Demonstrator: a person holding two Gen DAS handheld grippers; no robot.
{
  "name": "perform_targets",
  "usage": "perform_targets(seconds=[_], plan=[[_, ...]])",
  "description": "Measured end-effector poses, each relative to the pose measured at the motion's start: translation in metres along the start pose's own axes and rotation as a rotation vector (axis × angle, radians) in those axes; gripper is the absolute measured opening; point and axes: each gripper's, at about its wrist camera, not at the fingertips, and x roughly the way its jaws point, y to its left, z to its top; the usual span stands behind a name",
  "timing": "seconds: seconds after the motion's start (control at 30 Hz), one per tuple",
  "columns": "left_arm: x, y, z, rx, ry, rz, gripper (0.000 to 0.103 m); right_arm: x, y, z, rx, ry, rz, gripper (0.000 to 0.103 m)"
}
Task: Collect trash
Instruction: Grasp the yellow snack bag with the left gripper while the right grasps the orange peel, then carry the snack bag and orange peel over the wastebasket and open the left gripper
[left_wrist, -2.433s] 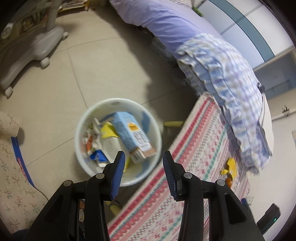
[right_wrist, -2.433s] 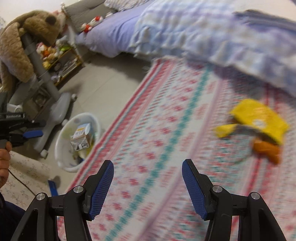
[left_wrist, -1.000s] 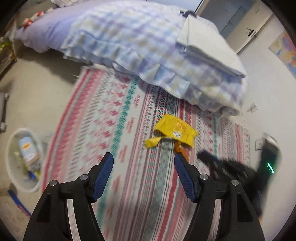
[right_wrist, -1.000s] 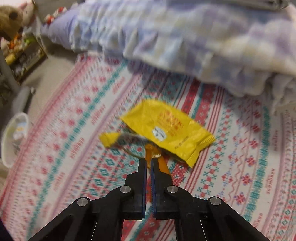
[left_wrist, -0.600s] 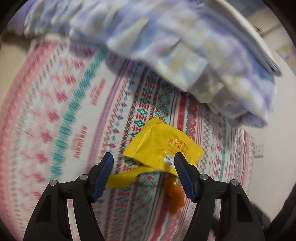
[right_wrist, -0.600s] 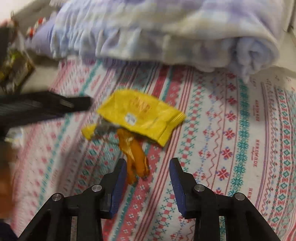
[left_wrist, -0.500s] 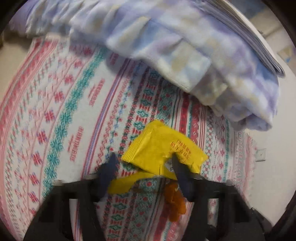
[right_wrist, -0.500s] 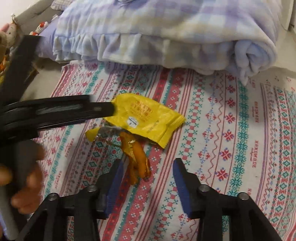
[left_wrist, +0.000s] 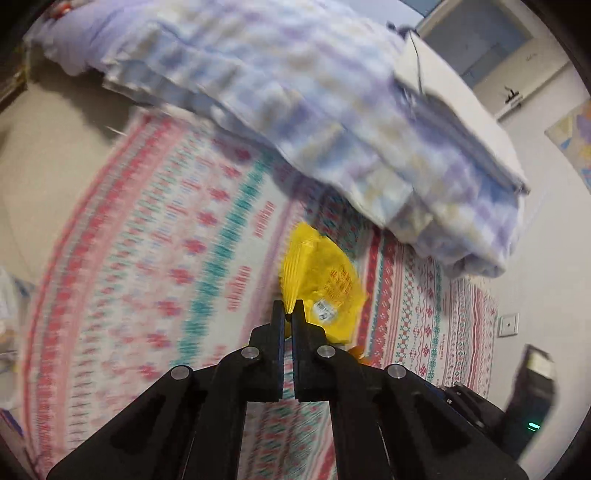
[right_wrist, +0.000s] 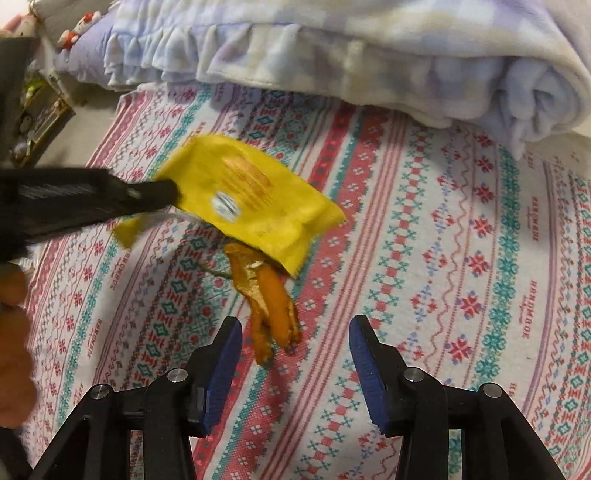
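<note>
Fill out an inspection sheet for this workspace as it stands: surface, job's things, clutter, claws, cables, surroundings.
Surface: patterned rug on a pale floor.
Job's things: yellow wrapper, lifted at one edge; orange peel lying on the rug, partly under the wrapper.
Clutter: nothing seen.
Claws: left claw has just closed, pinching the wrapper's edge; right claw open, peel just ahead of it.
Cables: nothing seen.
Surroundings: checked blanket hanging over the rug's edge.

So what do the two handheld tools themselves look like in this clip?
Both are black two-finger linkage frames with round silver pivot bolts. The right tool has ridged blue pads on the inner faces of its fingers. The left tool shows the same black frame and silver bolts; its pads are not visible here. No cables or sleeves are visible.
</note>
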Motion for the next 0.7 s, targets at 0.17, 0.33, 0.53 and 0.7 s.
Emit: perform_targets(seconds=[0.17,0.33,0.53,0.7], plan=[[-0.047,0.033,-0.001,-0.022,-0.043,0.05,0.002,0.021,0.018,0.002,-0.06,0.026,-0.008,0.059],[-0.09,0.065,-0.023,-0.014,-0.063,0.139,0.002,0.037,0.03,0.001,-0.087,0.041,-0.041,0.063],[-0.145,0.126,-0.054,-0.077,-0.096,0.142,0.002,0.043,0.039,0.004,-0.106,0.013,-0.117,0.012],[-0.174,0.197,-0.058,-0.212,-0.136,0.137,0.002,0.007,0.056,0.009,-0.079,-0.085,-0.069,0.012]])
